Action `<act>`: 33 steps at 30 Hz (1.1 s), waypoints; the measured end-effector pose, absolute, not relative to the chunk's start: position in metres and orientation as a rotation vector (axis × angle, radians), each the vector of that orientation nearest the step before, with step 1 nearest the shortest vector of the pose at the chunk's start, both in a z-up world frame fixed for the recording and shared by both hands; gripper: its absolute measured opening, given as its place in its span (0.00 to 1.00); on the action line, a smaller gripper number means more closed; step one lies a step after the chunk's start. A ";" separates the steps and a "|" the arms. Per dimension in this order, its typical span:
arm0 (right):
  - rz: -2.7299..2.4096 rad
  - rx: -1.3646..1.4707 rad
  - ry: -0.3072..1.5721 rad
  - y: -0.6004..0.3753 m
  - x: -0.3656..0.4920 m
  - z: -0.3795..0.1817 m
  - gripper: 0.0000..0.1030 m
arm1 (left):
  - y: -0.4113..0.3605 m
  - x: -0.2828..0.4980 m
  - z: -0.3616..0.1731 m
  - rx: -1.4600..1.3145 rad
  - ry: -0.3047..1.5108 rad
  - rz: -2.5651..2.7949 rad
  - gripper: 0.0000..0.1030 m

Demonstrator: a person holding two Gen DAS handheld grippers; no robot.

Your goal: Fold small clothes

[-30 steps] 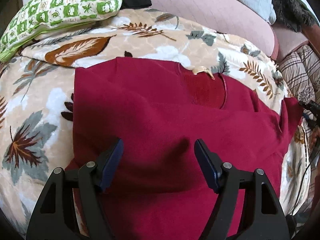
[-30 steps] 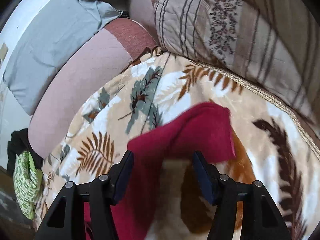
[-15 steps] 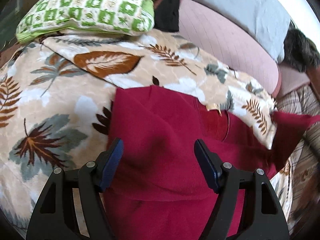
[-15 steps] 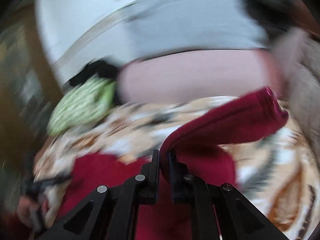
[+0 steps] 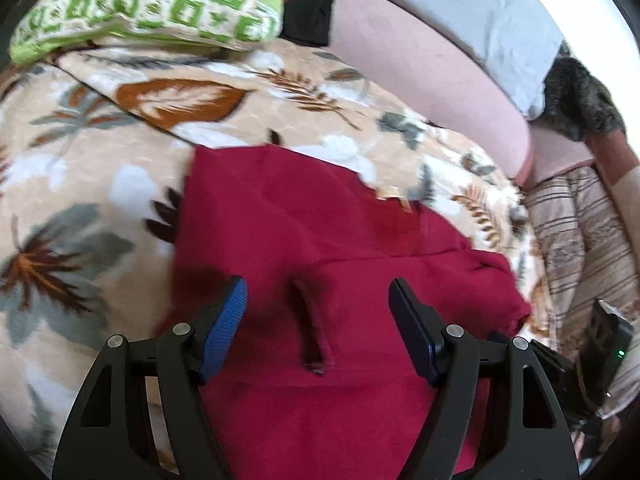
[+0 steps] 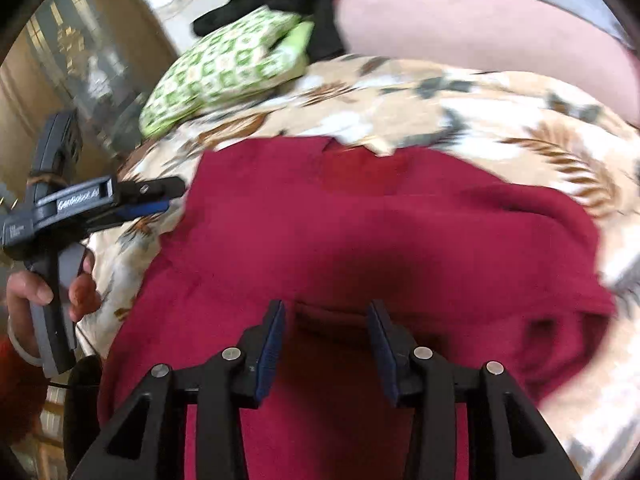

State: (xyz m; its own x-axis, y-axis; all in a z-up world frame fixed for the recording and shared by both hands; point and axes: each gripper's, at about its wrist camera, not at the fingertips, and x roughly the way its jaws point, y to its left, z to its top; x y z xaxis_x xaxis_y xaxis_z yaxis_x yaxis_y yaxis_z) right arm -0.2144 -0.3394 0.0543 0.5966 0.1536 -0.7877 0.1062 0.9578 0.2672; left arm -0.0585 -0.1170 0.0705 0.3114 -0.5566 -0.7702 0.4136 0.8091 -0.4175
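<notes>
A dark red sweater (image 5: 304, 240) lies on a leaf-patterned blanket (image 5: 100, 152), its right sleeve folded across the body, cuff (image 5: 314, 344) near the middle. My left gripper (image 5: 318, 300) is open and empty above the sweater's lower part. In the right wrist view the sweater (image 6: 360, 232) fills the middle. My right gripper (image 6: 326, 322) is open just above the folded sleeve, holding nothing. The left gripper (image 6: 160, 196) also shows in that view at the left, in a hand.
A green-and-white patterned pillow (image 5: 152, 4) and a black garment (image 5: 312, 8) lie at the blanket's far end. A pink cushion (image 5: 420, 64), a grey pillow (image 5: 480, 16) and a striped quilt (image 5: 580, 232) border the right side.
My right gripper carried the right sleeve across the sweater's body, laid it down and opened. My left gripper stayed open and shifted left.
</notes>
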 end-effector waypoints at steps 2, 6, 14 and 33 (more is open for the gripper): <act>-0.021 0.330 0.911 -0.358 -0.228 0.060 0.42 | -0.125 -0.061 0.067 -0.144 1.092 -0.651 0.71; -0.103 0.382 0.868 -0.389 -0.247 0.073 0.43 | -0.140 -0.062 0.051 -0.087 1.147 -0.618 0.71; -0.174 0.471 0.855 -0.419 -0.273 0.067 0.43 | -0.171 -0.072 0.037 0.056 1.127 -0.646 0.14; -0.160 0.259 0.901 -0.387 -0.233 0.065 0.43 | -0.103 -0.022 0.049 0.013 1.128 -0.534 0.08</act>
State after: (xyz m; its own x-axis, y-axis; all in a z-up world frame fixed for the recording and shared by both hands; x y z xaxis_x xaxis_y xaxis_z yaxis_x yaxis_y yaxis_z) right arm -0.2327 -0.3874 0.0649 0.6116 -0.0291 -0.7906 0.2456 0.9570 0.1547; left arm -0.0217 -0.1033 0.0494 0.3173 -0.3993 -0.8601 0.4125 0.8748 -0.2540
